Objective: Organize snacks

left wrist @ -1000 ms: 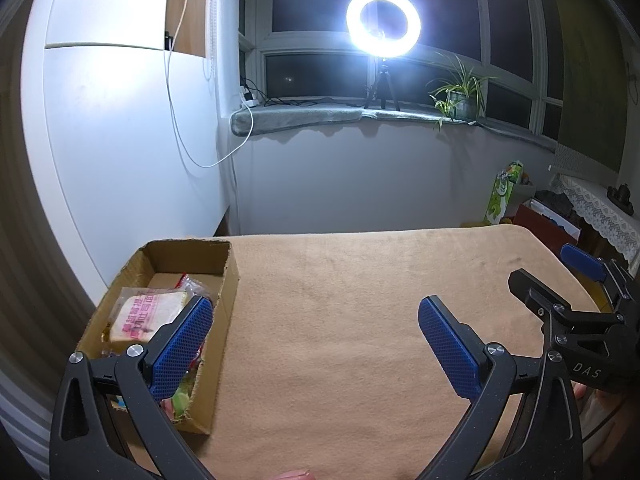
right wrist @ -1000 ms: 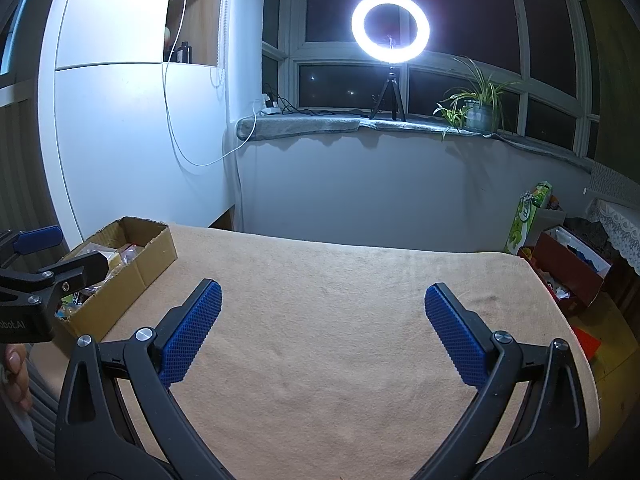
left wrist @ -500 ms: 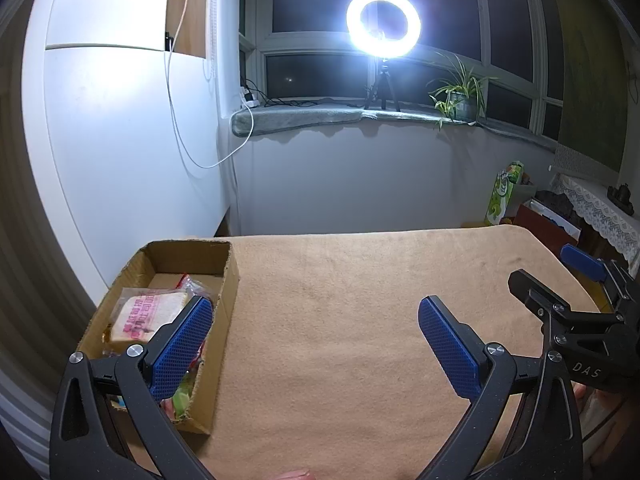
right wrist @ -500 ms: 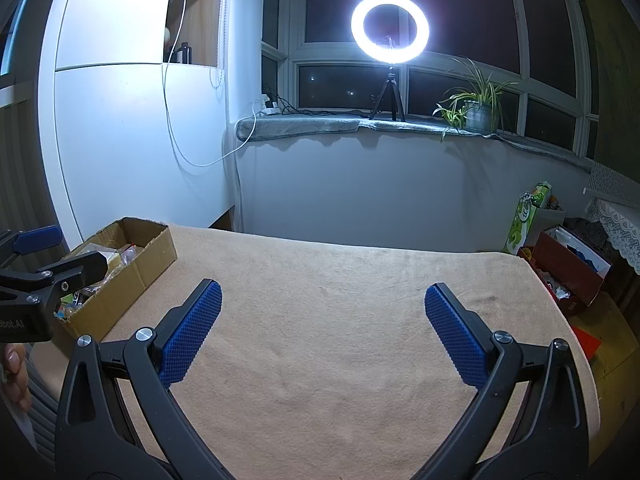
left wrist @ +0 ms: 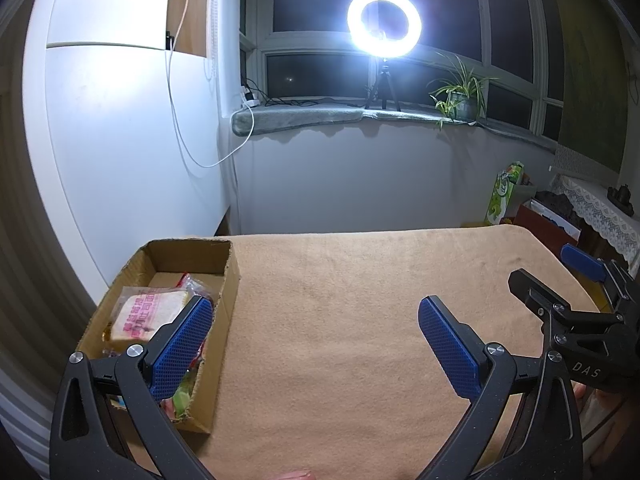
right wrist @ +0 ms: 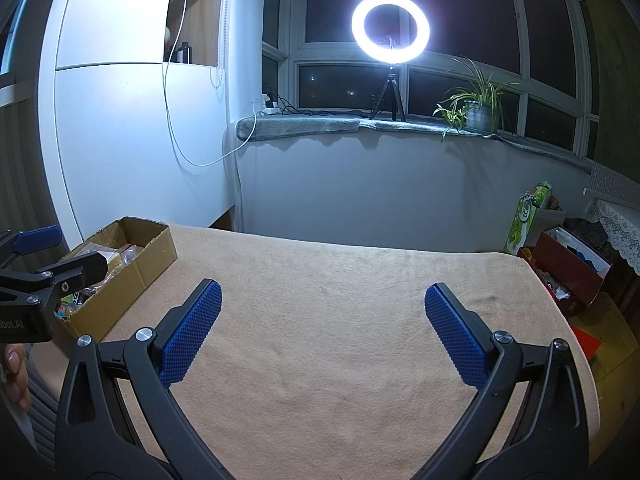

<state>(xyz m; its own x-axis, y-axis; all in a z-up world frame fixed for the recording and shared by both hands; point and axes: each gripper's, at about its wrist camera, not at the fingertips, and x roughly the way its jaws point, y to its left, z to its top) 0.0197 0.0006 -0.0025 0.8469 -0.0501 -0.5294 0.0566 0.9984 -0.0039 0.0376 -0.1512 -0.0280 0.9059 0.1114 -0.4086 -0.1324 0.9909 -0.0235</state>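
One cardboard box (left wrist: 228, 280) of snacks (left wrist: 148, 310) sits at the tan table's (left wrist: 360, 320) left edge; the remaining cloth lies bare. Two grippers, left gripper (left wrist: 316, 340) and right gripper (right wrist: 322, 328), hover spread wide, holding nothing.

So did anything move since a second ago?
Nothing visibly changed. The left gripper and right gripper are both open and empty, as before, and the cardboard box of snacks sits in the same spot on the tan cloth.
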